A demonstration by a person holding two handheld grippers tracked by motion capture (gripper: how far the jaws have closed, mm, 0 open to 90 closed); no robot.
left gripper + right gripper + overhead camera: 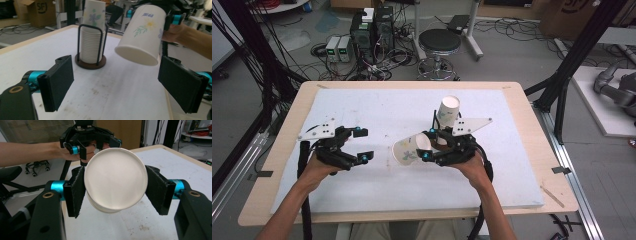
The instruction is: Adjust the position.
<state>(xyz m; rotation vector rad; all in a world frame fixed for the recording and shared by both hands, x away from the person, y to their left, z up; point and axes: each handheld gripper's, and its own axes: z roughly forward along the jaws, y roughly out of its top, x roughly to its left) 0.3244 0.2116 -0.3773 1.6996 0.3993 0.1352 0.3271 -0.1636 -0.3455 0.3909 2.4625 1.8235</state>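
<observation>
Forearms enter the high view from its bottom edge, each hand carrying a gripper over a white mat [377,190] that covers a light wooden table [532,130]. Left gripper [362,145], at nine o'clock from the mat's centre, stands with its jaws apart and nothing between them; no pad touches any object. Right gripper [428,146], just right of centre, is clamped on a paper cup [411,148] printed with flowers; the cup lies tilted, its closed base toward the left gripper, and both pads press its wall in the right gripper view. Toward twelve o'clock from that hand, touching the mat, a round brown holder [90,63] with black wire uprights carries a stack of cups [448,112], bottoms up. Beyond the table's far edge lie a grey floor, a black stool [439,42], electronic boxes [372,30] and loose cables.
</observation>
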